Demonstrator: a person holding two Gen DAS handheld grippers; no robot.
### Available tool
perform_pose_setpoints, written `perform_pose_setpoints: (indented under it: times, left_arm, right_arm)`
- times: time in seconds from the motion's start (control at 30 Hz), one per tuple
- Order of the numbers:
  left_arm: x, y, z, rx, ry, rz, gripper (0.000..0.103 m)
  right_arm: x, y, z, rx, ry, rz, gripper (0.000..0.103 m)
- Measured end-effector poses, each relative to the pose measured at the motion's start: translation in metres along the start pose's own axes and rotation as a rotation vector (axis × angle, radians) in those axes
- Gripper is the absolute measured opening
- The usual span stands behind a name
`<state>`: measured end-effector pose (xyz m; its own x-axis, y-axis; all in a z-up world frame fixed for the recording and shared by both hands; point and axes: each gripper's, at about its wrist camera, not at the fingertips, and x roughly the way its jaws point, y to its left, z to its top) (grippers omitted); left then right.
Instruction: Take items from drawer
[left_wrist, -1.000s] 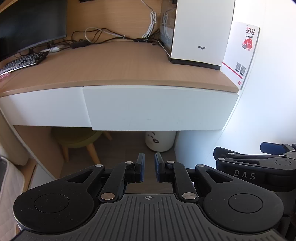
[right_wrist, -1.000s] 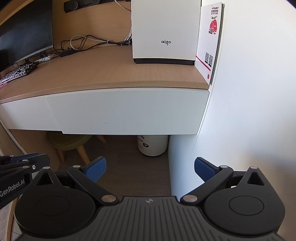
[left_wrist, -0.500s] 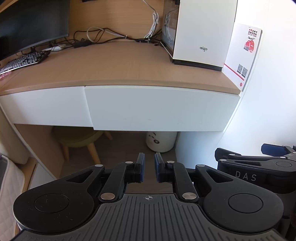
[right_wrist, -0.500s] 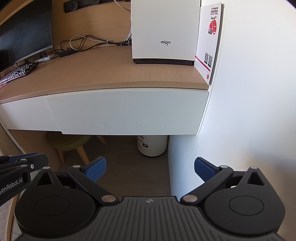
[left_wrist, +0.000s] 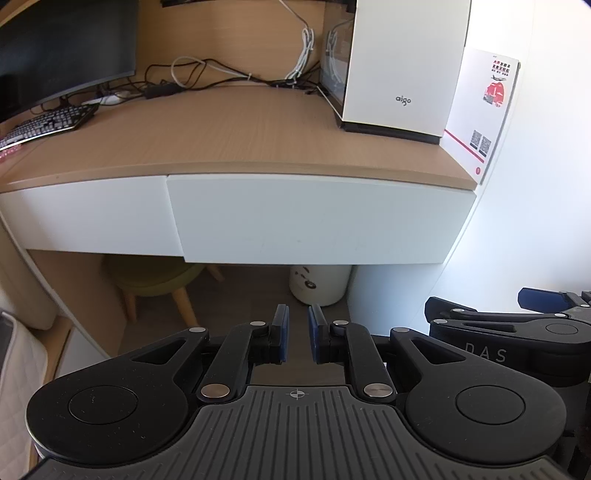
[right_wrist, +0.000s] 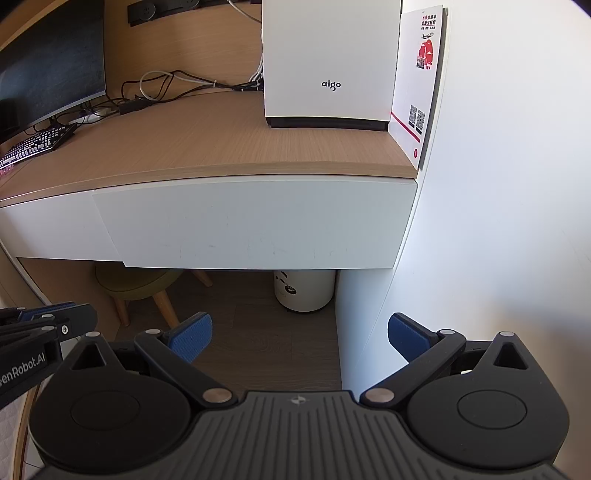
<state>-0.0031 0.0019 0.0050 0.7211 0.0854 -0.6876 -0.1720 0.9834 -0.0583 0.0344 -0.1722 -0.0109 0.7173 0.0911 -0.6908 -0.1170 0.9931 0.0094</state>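
Barely anything's moved since a second ago, we've just crept closer to the bench (left_wrist: 236, 136). The drawer (right_wrist: 258, 221) is shut, items hidden. Our right hand-held gripper (right_wrist: 299, 338) is spread wide, probably to pull it; our left hand-held gripper (left_wrist: 297, 334) is nearly together, holding nothing.

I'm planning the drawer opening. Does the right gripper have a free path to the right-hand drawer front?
Probably yes: the right gripper is open, and nothing stands between it and the closed drawer front. No handle shows, so it may need the lower edge.
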Motion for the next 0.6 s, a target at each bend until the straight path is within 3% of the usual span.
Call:
perform_pose_setpoints:
  times: [0.6]
  left_arm:
    - [0.0020, -0.0021, -0.0019, 0.001, -0.005, -0.025, 0.014]
  right_arm:
    - [-0.0001, 0.0032, 0.0018, -0.008, -0.001, 0.007, 0.102]
